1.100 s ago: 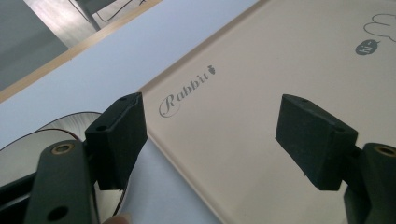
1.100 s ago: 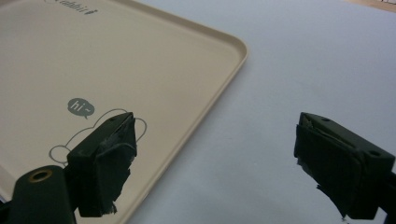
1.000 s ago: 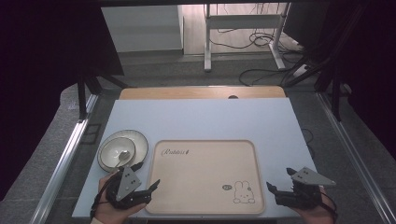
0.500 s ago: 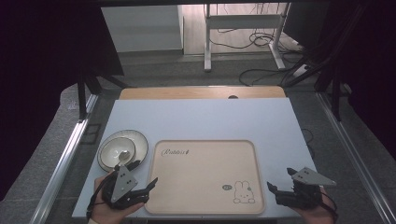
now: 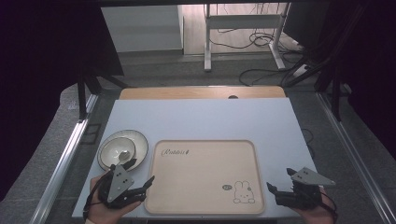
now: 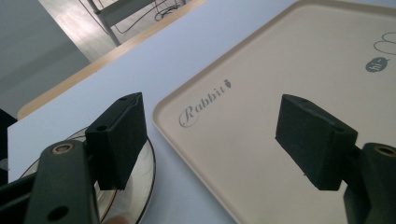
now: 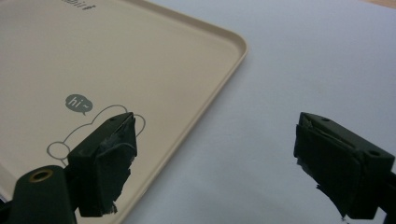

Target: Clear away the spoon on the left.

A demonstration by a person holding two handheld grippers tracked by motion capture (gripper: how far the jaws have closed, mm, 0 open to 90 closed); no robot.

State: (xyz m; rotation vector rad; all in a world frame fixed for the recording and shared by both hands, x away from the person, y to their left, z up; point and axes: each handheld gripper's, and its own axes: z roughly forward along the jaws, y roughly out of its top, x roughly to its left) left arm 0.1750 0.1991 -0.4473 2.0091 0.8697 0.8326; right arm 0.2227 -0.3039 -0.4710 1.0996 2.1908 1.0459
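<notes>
Both grippers held wide apart at the near corners of a beige tray, nothing in either

High view: the tray (image 5: 203, 175), printed with a rabbit, lies on the pale table (image 5: 201, 119); a plate (image 5: 123, 149) with a small bowl on it sits just beside the tray's left edge; the left gripper (image 5: 137, 179) is at the tray's near left corner, the right gripper (image 5: 272, 192) just off its near right corner. Left gripper view: its jaws stand wide apart, one over the plate's (image 6: 135, 186) rim, the other over the tray (image 6: 261, 93). Right gripper view: jaws spread, one over the tray's (image 7: 154, 65) rabbit drawing, the other over bare table (image 7: 303, 60) beside it
</notes>
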